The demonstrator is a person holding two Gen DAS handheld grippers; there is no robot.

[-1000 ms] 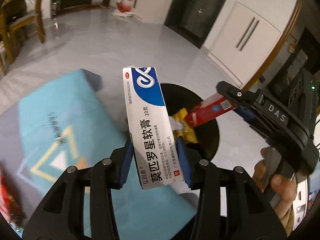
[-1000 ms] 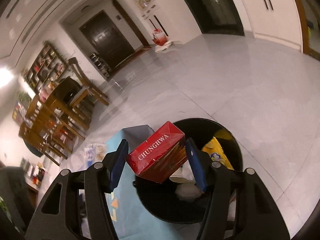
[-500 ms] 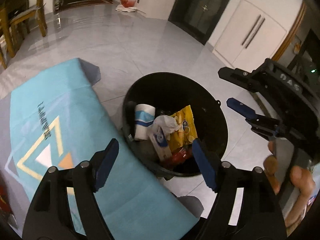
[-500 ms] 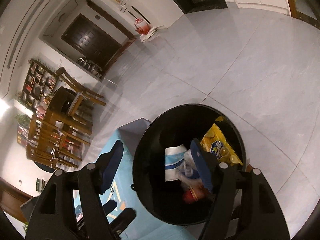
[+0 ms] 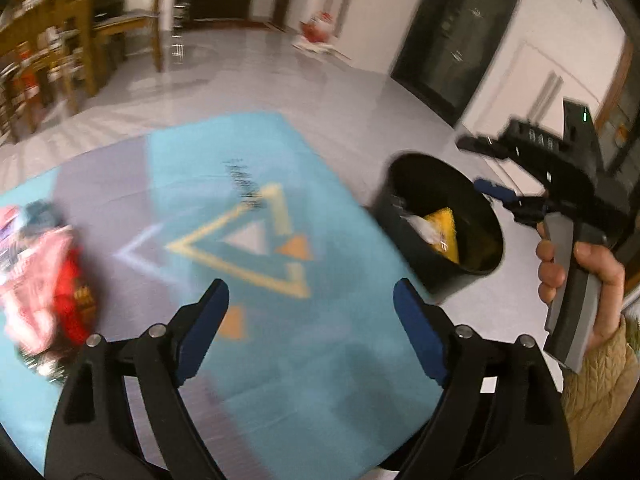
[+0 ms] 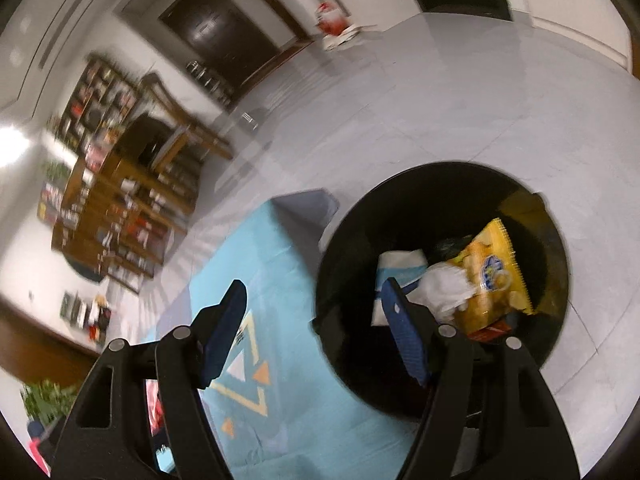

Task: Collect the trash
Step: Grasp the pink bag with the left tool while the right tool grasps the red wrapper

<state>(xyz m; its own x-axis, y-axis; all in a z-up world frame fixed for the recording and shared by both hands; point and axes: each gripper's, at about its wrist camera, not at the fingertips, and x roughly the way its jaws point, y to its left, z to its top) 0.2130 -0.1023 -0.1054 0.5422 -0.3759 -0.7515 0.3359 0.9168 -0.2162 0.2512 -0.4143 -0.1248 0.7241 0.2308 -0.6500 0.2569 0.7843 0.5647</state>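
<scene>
A round black trash bin [image 6: 540, 344] stands on the grey floor beside a blue mat; it also shows in the left wrist view [image 5: 404, 196]. Inside lie a yellow snack bag [image 6: 492, 276], white crumpled paper [image 6: 444, 288], a white-and-blue box [image 6: 400, 264] and a red box [image 6: 490, 330]. My left gripper [image 5: 310, 326] is open and empty above the mat [image 5: 260, 184]. My right gripper [image 6: 314, 330] is open and empty at the bin's left rim. A pile of red and pink wrappers [image 5: 44, 272] lies on the mat's left side.
Wooden chairs and a table [image 6: 132, 184] with shelves stand at the far left. A dark door [image 6: 224, 36] and a red bag [image 6: 332, 24] are at the far wall. White cabinets [image 5: 532, 84] line the right side.
Both grippers opened and dropped their boxes into the bin. The left gripper then swung left from over the bin to over the mat. The right gripper drew back slightly.
</scene>
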